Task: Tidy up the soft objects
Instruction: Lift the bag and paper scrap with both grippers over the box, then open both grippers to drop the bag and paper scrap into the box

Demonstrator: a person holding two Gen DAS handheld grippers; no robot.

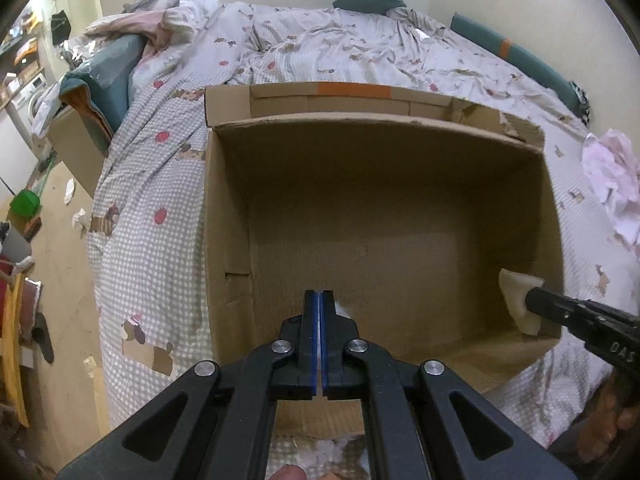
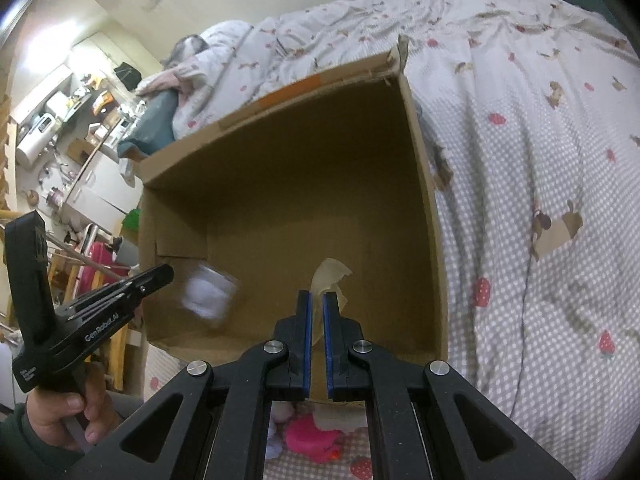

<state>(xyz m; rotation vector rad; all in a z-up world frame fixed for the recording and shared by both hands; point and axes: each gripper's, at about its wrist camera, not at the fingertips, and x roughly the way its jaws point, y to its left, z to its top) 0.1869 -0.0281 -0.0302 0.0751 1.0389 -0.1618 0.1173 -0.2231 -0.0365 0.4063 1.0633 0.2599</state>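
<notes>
An open cardboard box (image 1: 224, 200) stands on the bed; it also shows in the right wrist view (image 2: 420, 184). My left gripper (image 1: 318, 300) is shut over the box's near edge, with a bit of white showing by its tip. In the right wrist view the left gripper (image 2: 160, 276) points into the box and a blurred white soft object (image 2: 208, 294) is in the air just beyond it. My right gripper (image 2: 317, 300) is shut on a cream soft piece (image 2: 330, 276) above the box interior. In the left wrist view the right gripper (image 1: 536, 300) holds the cream piece (image 1: 518, 300) at the box's right wall.
The bed has a checked grey cover (image 1: 152, 240) with printed figures. Pink crumpled cloth (image 1: 612, 184) lies right of the box. A pink soft object (image 2: 312, 440) lies below my right gripper. A second box (image 1: 76, 148) and clutter stand at the left by the floor.
</notes>
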